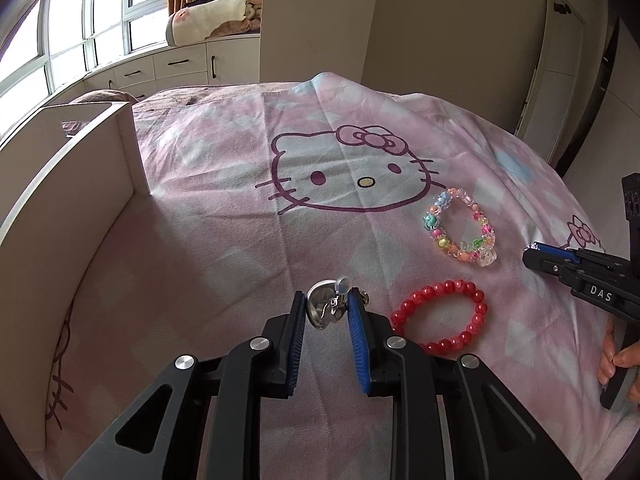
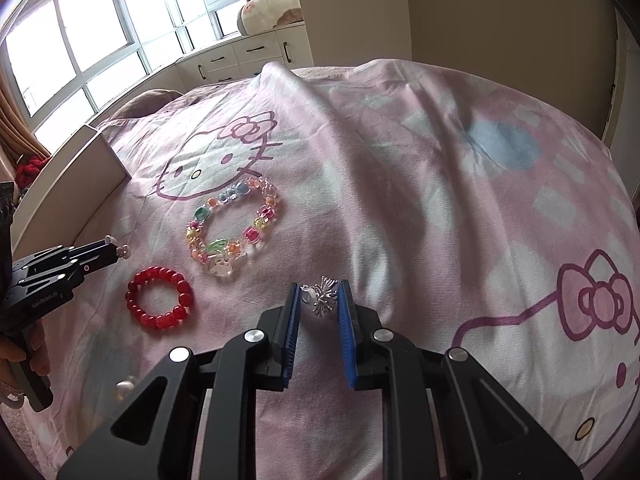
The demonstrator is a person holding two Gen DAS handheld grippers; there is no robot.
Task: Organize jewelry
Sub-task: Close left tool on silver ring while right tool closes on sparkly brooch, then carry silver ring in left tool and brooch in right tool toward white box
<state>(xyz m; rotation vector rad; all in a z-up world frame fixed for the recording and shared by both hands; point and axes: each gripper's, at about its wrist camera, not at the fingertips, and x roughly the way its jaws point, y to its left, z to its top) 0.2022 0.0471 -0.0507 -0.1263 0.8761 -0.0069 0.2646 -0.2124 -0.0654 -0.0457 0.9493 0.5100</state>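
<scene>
My left gripper (image 1: 326,300) is shut on a round silver earring (image 1: 322,312), held just above the pink sheet. My right gripper (image 2: 319,292) is shut on a spiky silver earring (image 2: 325,300), its blue pads (image 2: 345,312) pressing on both sides. On the sheet between the two grippers lie a red bead bracelet (image 1: 440,322) (image 2: 158,298) and, farther off, a multicoloured bead bracelet (image 1: 460,228) (image 2: 232,228). Each camera sees the other tool: the right gripper (image 1: 531,249) at the right edge, the left gripper (image 2: 112,242) at the left edge with its round earring (image 2: 124,252).
An open white box (image 1: 80,184) (image 2: 80,176) stands on the bed at the left. A pink cartoon-cat sheet (image 1: 340,176) (image 2: 440,200) covers the bed. A small pale round thing (image 2: 124,386) lies near the right tool's base. Hands (image 1: 616,360) (image 2: 16,352) hold the handles.
</scene>
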